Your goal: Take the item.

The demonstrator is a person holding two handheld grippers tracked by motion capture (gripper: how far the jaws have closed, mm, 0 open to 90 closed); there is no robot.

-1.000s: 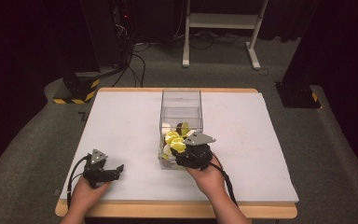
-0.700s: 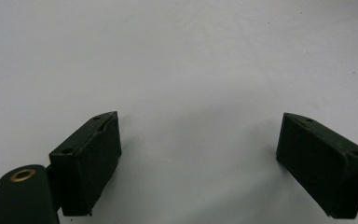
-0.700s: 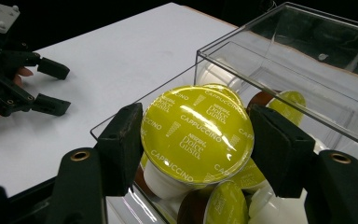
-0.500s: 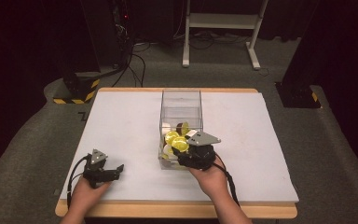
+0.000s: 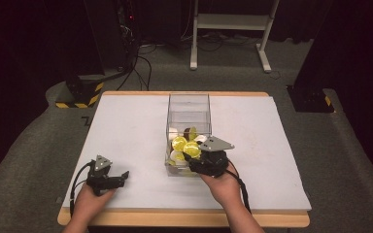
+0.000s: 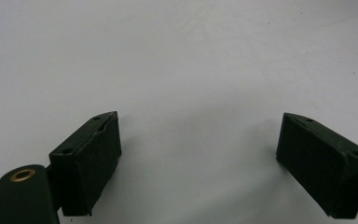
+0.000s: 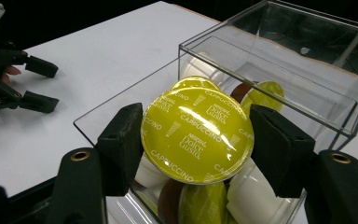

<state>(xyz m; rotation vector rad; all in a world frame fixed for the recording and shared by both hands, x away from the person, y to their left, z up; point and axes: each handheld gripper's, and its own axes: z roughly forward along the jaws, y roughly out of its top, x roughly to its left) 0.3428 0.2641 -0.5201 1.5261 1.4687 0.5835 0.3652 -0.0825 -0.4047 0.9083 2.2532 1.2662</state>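
Over the clear box of capsules, right tongs are clamping a cappuccino capsule, foil lid facing camera; left tongs are sitting released on bench.

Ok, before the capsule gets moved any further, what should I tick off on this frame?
1. Grip: right hand-held gripper shut on the yellow-lidded capsule, a jaw on each side. Ok.
2. Capsule held above the open near end of the clear box. Ok.
3. Capsule clear of the other capsules underneath: cannot tell.
4. Left hand-held gripper open, holding nothing, on the white table, apart from the box. Ok.
5. Cable from the right hand-held gripper trails back along the forearm, away from the box. Ok.
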